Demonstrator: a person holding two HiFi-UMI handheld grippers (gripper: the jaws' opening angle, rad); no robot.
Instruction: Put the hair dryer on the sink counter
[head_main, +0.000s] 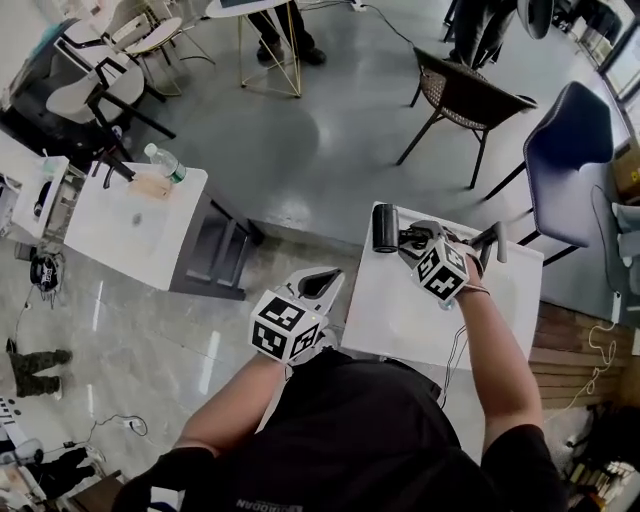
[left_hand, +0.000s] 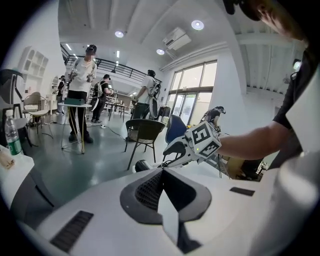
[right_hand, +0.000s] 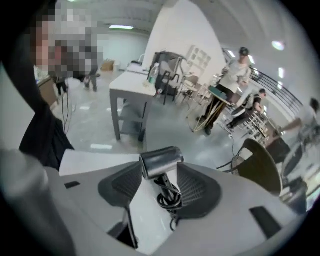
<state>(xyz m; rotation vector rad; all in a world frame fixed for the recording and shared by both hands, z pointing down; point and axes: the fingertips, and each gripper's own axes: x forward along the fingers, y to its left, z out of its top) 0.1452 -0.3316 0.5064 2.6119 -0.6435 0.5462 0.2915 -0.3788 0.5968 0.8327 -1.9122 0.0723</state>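
Head view: white sink counter (head_main: 400, 310) at centre right, grey floor (head_main: 300, 140) above it, chairs (head_main: 460, 95) at upper right; hair dryer (head_main: 385, 228), dark barrel with its cord coiled on the handle, sits at the counter's upper left edge; right gripper (head_main: 412, 240) reaches over the counter, jaws spread either side of the dryer's handle, not clamped; left gripper (head_main: 322, 283) held just left of the counter, jaws pressed together, empty.

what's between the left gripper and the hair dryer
Only a bare stretch of the white counter, as the head view shows. The left gripper hangs just off its edge, and the hair dryer lies at the far side.
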